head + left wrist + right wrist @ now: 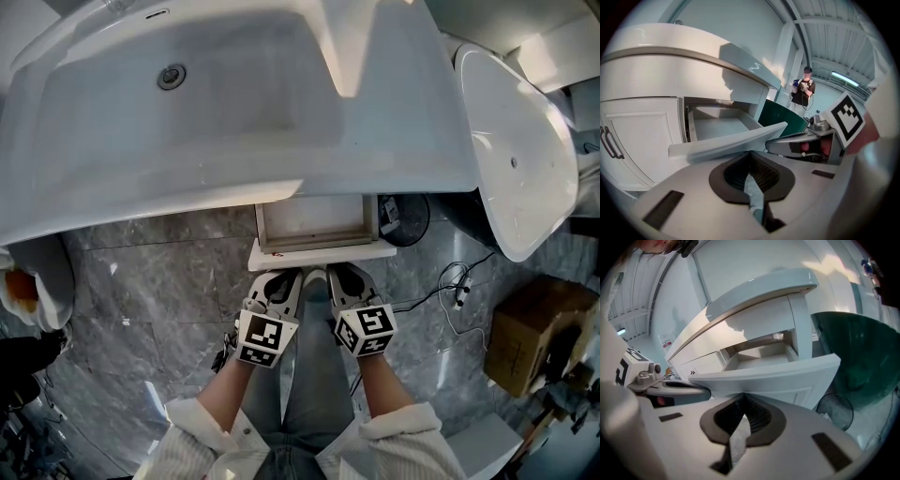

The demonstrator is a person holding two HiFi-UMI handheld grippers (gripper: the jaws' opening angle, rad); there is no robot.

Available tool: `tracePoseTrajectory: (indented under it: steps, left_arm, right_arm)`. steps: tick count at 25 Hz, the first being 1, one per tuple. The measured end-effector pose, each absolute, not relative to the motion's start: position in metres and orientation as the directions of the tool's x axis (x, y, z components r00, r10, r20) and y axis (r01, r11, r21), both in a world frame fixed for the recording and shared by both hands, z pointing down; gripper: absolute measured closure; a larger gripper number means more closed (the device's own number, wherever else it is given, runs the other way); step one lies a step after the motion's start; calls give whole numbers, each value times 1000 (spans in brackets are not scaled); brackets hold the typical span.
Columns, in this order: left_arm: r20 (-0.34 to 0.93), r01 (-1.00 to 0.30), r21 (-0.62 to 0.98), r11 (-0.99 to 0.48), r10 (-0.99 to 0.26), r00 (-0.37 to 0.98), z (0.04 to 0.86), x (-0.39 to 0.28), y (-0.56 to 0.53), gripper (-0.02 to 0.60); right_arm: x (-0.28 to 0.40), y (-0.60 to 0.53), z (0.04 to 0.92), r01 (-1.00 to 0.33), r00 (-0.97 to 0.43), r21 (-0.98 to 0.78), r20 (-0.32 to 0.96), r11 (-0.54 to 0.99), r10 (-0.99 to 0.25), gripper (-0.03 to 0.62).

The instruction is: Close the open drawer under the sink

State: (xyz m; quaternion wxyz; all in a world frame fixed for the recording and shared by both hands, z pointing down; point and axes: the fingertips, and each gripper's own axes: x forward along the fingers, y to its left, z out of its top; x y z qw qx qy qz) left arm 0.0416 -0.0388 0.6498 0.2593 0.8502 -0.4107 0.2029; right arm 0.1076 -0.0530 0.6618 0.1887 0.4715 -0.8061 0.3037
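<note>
Left hand-held gripper (282,282) and right hand-held gripper (346,278), both clenched empty, sat at the front of the drawer (322,253). It looked stiff, likely light; push there squarely.

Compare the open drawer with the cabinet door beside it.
The drawer stands pulled out, its inside showing; the cabinet door sits shut. The door carries a dark handle; none shows on the drawer front. Both are white and sit under the sink.
</note>
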Motion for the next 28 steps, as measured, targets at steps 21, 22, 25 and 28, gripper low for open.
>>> tracePoseTrajectory:
  steps: [21,22,25,28]
  left_arm:
    - [524,-829,281,-483,-646,555,633,31,-66,566]
    - [524,-831,275,-483,-650,551,632,29,-70,566]
    - [520,-832,258,-492,-655,549,631,27,-80,566]
    - [516,-829,253,-498,-656,551,630,25,-85,566]
  right_arm:
    - [106,-81,645,-890,-457,-284,551,357,-698,585]
    - [104,-85,644,-889,-459,-281,551,362,-697,585]
    - [103,-94,643,-889,-458,-278,549,364,-699,585]
    - [101,-99,643,-892,-453,-280,545,356,-706,584]
